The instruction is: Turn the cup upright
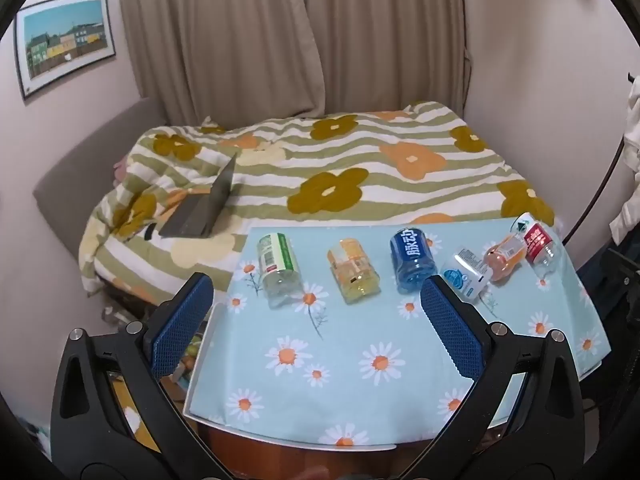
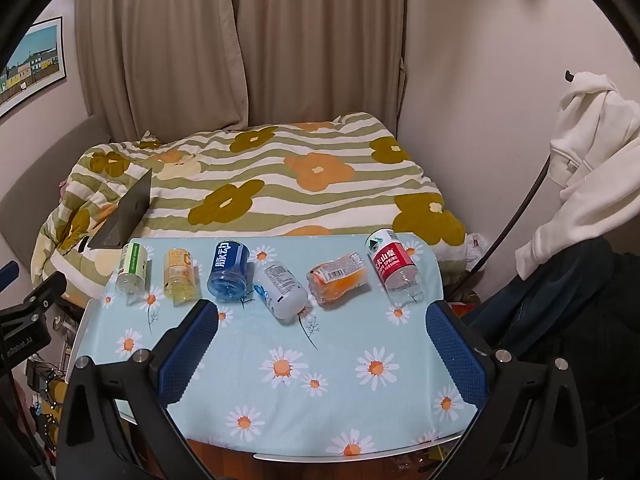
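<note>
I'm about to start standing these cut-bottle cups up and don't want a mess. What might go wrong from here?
1. The cups lie on their sides, so a nudge may roll one; the red-label cup lies near the table's right edge.
2. The white cup lies close beside the blue cup and orange cup; wide-open jaws may bump a neighbour.
3. The daisy cloth could bunch and tip a stood cup.

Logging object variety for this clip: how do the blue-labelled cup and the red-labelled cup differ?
The blue-labelled cup has blue-tinted plastic; the red-labelled cup is clear below its label. The blue one lies third from the left in the row, the red one at the right end. Both lie on their sides on the daisy tablecloth, untouched by either open gripper.
</note>
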A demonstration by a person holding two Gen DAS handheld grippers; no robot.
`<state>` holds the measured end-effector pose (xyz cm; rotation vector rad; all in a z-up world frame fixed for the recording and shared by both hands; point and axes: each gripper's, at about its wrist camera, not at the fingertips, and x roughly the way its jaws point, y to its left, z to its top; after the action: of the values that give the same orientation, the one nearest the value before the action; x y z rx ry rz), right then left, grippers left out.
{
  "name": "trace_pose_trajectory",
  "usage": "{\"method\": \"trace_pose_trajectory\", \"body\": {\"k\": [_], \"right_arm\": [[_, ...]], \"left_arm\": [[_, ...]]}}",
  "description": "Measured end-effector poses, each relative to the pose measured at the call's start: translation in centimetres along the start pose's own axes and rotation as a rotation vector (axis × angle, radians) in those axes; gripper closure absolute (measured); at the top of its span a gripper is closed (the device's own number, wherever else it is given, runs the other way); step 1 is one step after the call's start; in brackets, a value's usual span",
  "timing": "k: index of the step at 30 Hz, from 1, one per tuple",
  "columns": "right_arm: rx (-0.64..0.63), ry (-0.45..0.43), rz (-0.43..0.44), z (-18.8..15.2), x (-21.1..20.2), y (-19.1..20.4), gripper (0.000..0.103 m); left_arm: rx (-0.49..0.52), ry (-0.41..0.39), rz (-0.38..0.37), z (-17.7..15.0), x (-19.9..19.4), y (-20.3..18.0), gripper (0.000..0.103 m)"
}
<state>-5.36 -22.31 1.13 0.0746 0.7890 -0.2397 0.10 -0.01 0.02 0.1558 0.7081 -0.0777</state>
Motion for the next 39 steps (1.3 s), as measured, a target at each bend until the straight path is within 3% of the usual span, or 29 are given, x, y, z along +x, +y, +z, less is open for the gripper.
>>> {"method": "trace_pose_trajectory", "body": {"k": [8,20,39], "right_arm": [[-0.002,-0.003,-0.003,0.1,0.0,0.1,0.000],[-0.004,-0.005,-0.004,0.1,-0.1,0.1,0.000],[-0.005,-0.007,-0.005,0.1,-0.4,0.1,0.000]], "left_arm": [[-0.020,-0.016,-0.031,0.0,-0.1,1.5,0.000],[-0.019,-0.021,0.010,0.3,0.1,0.5,0.000],[-0.028,-0.023,-0.004,0.3,-0.7,0.4,0.000]]}}
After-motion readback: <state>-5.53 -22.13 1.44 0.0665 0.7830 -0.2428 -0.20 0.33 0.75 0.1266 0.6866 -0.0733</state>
